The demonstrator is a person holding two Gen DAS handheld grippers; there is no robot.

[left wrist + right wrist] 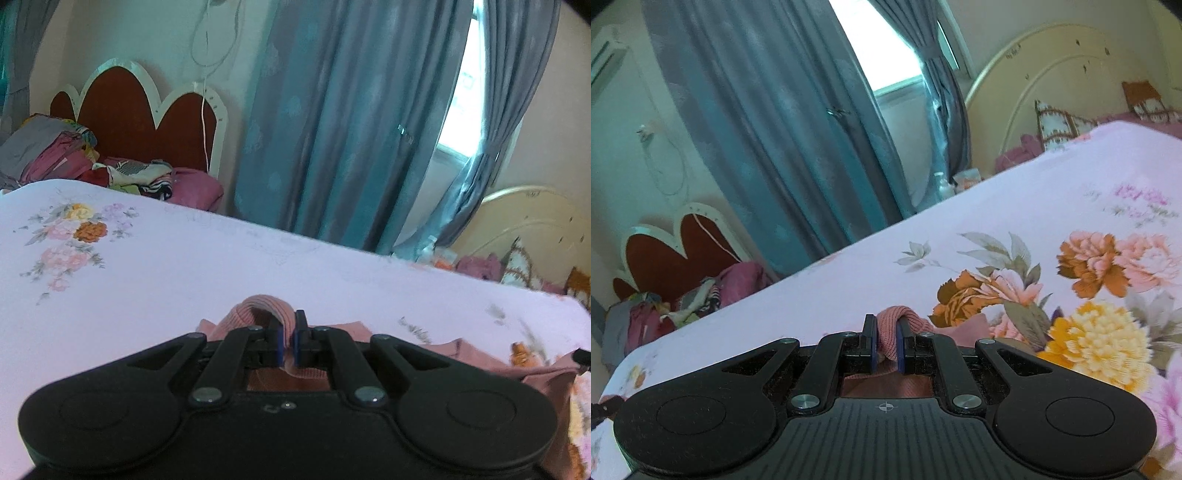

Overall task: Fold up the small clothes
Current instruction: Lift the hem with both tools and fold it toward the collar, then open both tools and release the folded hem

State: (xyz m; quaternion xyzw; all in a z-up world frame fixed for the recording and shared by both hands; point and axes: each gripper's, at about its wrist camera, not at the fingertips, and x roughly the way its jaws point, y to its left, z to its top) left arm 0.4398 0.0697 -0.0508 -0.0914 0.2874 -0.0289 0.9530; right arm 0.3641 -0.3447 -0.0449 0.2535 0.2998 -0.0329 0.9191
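The left tool (287, 341) and the right tool (886, 345) each clamp a ribbed edge of the pink knitted garment (480, 356), which lies on the floral bed sheet (184, 266).

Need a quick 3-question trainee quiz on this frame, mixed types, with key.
1. True or false: both claws are shut on the pink knit garment.
2. The bedsheet under the garment is: A) plain blue B) pale with a floral print C) striped.
3. Fill in: the fabric pinched in the right claw has a ______ knit texture.

Key: 1 true, as the left claw and the right claw each pinch a ribbed edge. 2 B. 3 ribbed.
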